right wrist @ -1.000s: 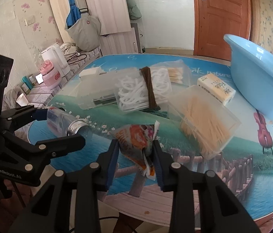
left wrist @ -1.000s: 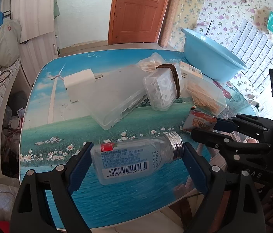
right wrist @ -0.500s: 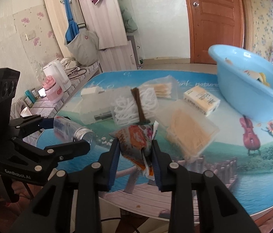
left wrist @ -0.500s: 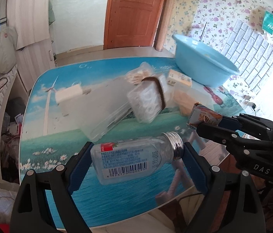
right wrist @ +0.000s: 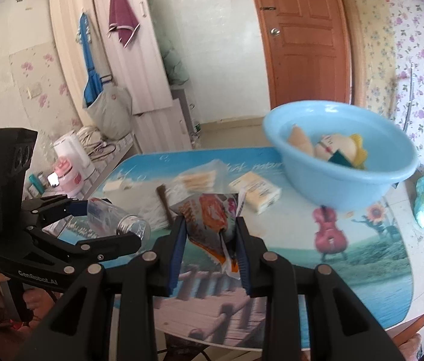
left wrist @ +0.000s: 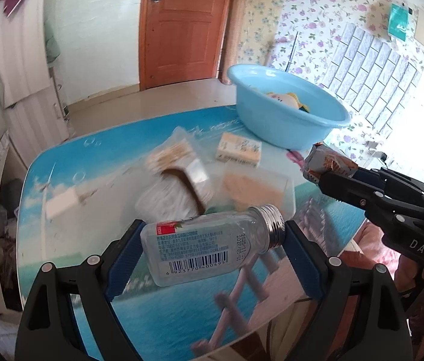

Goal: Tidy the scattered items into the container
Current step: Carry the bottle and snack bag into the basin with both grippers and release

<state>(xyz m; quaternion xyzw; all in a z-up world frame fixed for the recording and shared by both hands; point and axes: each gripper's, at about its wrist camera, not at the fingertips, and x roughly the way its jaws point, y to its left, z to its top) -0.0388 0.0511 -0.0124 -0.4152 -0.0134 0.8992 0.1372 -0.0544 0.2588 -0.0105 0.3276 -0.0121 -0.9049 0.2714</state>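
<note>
My left gripper (left wrist: 212,240) is shut on a clear plastic bottle (left wrist: 203,248) with a silver screw cap, held sideways above the table's near edge. My right gripper (right wrist: 210,246) is shut on an orange-and-white snack packet (right wrist: 212,213), also lifted off the table. The light blue basin (left wrist: 287,120) (right wrist: 338,174) sits at the far right of the table and holds a round toy and a sponge. In the left wrist view the right gripper (left wrist: 320,177) shows at right with the packet (left wrist: 323,159). The left gripper (right wrist: 112,225) with the bottle (right wrist: 115,219) shows in the right wrist view.
Lying on the printed table (left wrist: 97,162) are a small cream box (left wrist: 239,150) (right wrist: 255,192), a bag of cotton swabs (left wrist: 173,150), a clear box with a brown band (left wrist: 179,192), a toothpick box (left wrist: 254,189) and a white block (left wrist: 61,204). A kettle (right wrist: 72,150) stands left.
Both grippers have risen and moved toward the basin with the bottle and packet; the table items have dropped lower and farther in view, and the basin's inside now shows.
</note>
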